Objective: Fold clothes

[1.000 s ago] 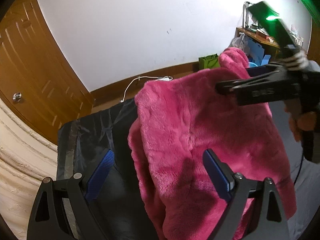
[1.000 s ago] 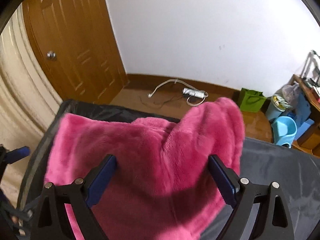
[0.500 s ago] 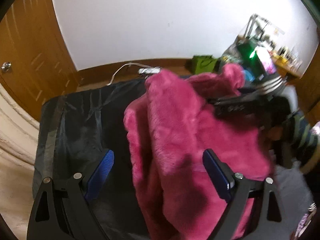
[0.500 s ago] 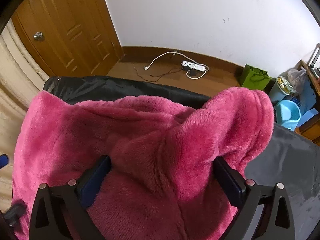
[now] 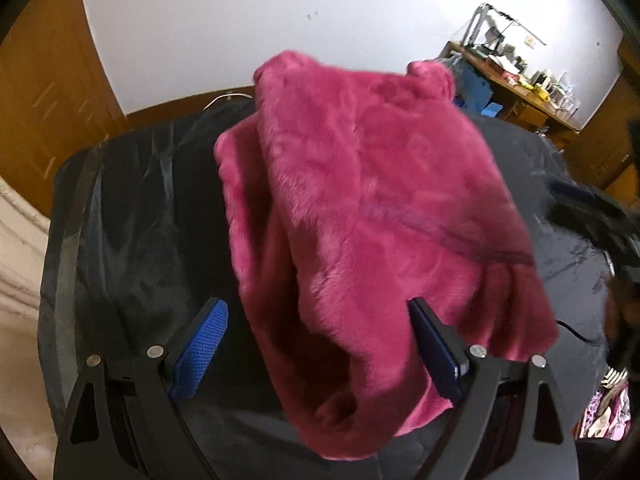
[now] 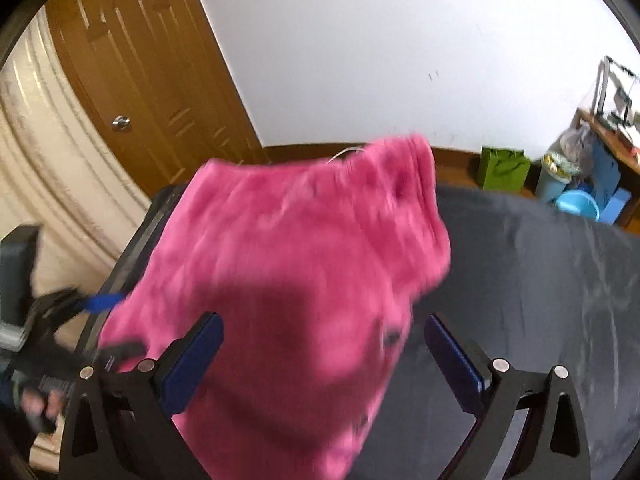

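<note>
Nearest the left claw [image 5: 316,344], the jaws gape wide; the pink fleece [image 5: 372,216] droops between them, lying against the right pad but not pinched. The right claw [image 6: 320,356] is likewise spread to its widest, and the fleece [image 6: 296,280] sits between its pads with no squeeze. A second ago that claw was up at the garment's far corner — now it has let go and drawn back off to the side. Beyond, the fleece lies doubled on the dark tabletop [image 5: 132,208], so one fold looks finished — the next needs a fresh hold.
</note>
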A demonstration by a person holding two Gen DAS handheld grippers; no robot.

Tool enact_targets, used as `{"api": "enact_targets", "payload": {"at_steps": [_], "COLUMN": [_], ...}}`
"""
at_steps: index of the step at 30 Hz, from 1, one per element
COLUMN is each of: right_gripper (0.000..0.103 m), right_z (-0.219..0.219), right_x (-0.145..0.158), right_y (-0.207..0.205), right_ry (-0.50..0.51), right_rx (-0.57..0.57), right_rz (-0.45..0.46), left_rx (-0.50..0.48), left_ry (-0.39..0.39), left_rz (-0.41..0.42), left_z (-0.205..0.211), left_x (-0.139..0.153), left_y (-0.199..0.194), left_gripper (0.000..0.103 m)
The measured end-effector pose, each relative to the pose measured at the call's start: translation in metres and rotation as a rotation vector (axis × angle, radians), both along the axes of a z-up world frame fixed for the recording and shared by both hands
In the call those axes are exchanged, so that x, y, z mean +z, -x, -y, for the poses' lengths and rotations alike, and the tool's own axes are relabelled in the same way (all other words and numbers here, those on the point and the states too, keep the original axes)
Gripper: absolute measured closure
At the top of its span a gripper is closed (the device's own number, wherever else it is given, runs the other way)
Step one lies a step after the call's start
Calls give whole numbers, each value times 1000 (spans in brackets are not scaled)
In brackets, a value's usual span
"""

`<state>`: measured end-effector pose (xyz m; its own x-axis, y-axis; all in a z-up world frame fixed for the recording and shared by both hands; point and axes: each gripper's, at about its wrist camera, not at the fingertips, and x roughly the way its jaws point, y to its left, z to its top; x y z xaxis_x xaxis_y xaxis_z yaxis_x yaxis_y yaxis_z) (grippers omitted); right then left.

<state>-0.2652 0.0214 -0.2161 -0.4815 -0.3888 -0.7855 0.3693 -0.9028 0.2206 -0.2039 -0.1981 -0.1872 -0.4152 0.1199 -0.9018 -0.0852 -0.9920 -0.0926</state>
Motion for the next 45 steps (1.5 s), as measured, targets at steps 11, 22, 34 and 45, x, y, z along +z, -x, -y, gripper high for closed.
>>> {"api": "enact_targets", "payload": {"at_steps": [11,22,34,45], "right_gripper": [1,1,1,1], "right_z": [1,-31,-68,-58], "right_x": [-59,-65,-90,-115], "right_y": [-42,-13,59,86], "right_ry": [-117,162,476,597], "right_rx": [2,-39,-155,-119], "right_rz": [113,211,338,442], "left_rx": [36,89,163,125], "left_ry": [2,-321,-604,-668], "left_rz": [41,0,57,119], "left_z": [-2,41,75,80], "left_x": [-39,-19,-45,-72], "left_y": [4,15,76,98], "left_gripper": [4,1,1,0]}}
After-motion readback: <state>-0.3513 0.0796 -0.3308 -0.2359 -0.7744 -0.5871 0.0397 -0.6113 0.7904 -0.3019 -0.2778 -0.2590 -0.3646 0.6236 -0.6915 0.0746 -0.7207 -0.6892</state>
